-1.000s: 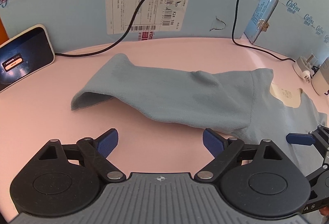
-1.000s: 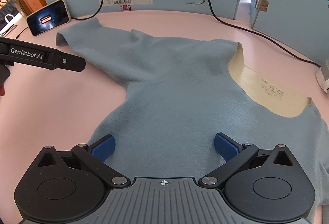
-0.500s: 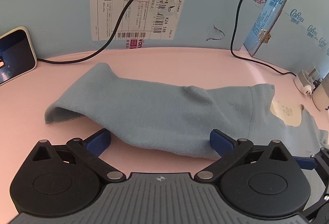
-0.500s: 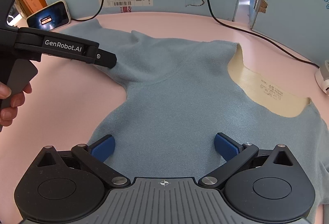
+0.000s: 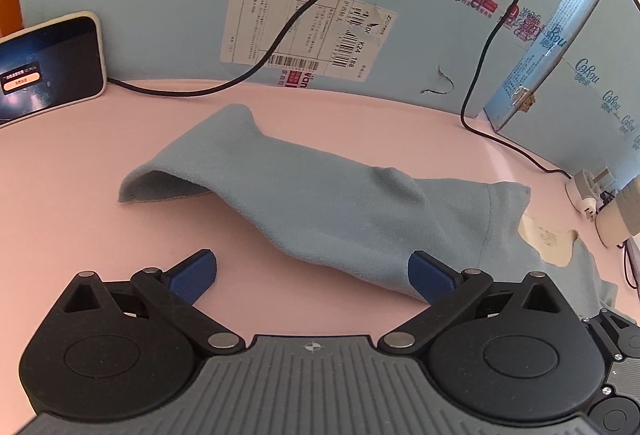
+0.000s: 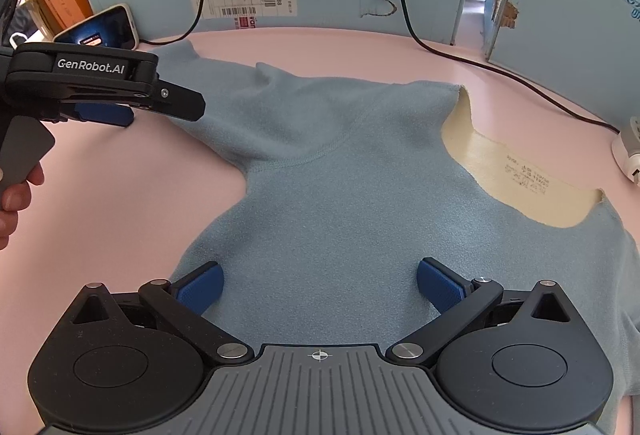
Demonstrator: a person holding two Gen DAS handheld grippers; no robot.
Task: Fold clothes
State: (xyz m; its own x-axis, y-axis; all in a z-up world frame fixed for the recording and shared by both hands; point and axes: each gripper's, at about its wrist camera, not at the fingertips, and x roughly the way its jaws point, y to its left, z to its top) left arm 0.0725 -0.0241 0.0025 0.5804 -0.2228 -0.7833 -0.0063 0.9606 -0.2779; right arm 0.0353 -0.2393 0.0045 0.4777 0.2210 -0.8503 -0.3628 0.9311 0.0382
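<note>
Sweater (image 6: 340, 203) spread on pink surface (image 5: 60, 215); left hand-held gripper (image 5: 312, 275) just opened wide beside sleeve (image 5: 280, 191), right hand-held gripper (image 6: 318, 289) spread. Shallow pinch risks sleeve slipping mid-fold.

it looked like a makeshift recording corner rather than a lived-in room: ahead of the grippers a pink tabletop (image 6: 120, 219) was walled in by blue cardboard cartons (image 5: 168, 15) (shipping label (image 5: 304, 31) still stuck on), with black cables (image 6: 472, 55) trailing down and a lit phone (image 5: 48, 67) propped at far left.
</note>
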